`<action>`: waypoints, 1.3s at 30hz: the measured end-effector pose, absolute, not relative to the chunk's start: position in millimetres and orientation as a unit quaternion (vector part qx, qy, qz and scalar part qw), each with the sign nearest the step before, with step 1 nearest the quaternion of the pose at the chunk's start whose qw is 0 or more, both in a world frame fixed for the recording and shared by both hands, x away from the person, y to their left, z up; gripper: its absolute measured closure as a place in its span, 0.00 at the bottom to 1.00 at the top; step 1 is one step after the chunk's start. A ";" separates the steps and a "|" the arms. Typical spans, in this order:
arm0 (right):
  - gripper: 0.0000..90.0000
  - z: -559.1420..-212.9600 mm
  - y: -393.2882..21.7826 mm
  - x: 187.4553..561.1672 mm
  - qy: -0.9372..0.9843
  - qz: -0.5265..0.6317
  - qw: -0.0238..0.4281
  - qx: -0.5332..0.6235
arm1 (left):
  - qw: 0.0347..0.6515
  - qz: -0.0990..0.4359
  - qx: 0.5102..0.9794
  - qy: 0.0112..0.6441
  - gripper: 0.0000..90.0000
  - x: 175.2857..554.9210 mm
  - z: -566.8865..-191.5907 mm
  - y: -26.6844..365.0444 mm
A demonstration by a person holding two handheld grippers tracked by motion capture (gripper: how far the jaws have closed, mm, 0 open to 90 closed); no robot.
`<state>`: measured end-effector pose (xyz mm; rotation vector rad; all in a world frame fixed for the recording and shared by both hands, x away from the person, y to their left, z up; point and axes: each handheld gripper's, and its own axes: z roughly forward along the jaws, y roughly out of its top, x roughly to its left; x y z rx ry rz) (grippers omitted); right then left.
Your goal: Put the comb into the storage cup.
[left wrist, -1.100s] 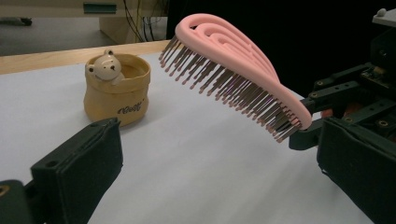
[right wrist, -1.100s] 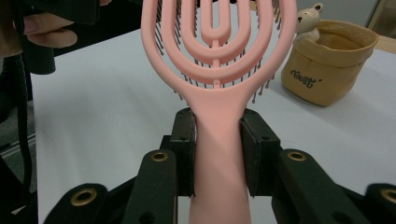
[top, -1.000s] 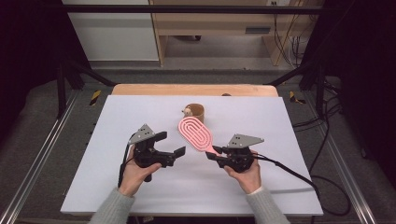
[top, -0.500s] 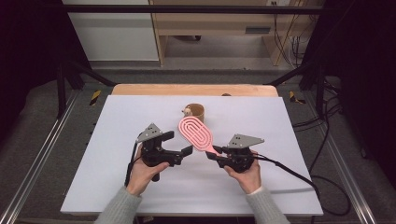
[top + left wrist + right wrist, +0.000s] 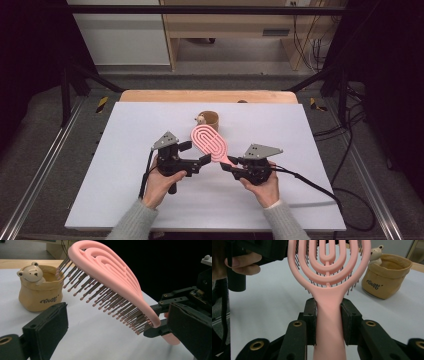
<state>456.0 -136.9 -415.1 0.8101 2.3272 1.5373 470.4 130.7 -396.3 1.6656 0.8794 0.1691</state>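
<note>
My right gripper [image 5: 329,315] is shut on the handle of a pink hairbrush [image 5: 328,270] and holds it off the white table, head tilted up and away. In the high view the brush [image 5: 210,142] slants between both hands. My left gripper [image 5: 118,320] stands open beside the brush's bristle side. Its jaws have just been closing a little, and the lower part of the brush head lies between them without touching either pad. A tan pot with a small bear figure [image 5: 209,119] stands behind the brush.
The white table top [image 5: 125,130] has a wooden strip along its far edge. Cables trail from both grippers, the right one [image 5: 310,182] across the table toward the right. The tan pot [image 5: 40,293] sits just beyond the brush tip.
My left gripper has moved right, up to the brush head, which now sits between its jaws. The right gripper and the brush have stayed put.
</note>
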 end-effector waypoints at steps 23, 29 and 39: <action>0.77 -413.9 -137.0 454.6 0.792 0.536 0.114 0.269 | 0.605 0.066 0.693 0.388 0.26 474.3 -397.4 110.7; 0.77 -413.9 -137.0 454.6 0.792 0.537 0.114 0.267 | 0.607 0.061 0.689 0.392 0.37 475.2 -397.6 110.0; 0.77 -414.5 -136.6 454.8 0.791 0.539 0.113 0.265 | 0.610 0.047 0.683 0.399 0.44 475.1 -396.6 109.7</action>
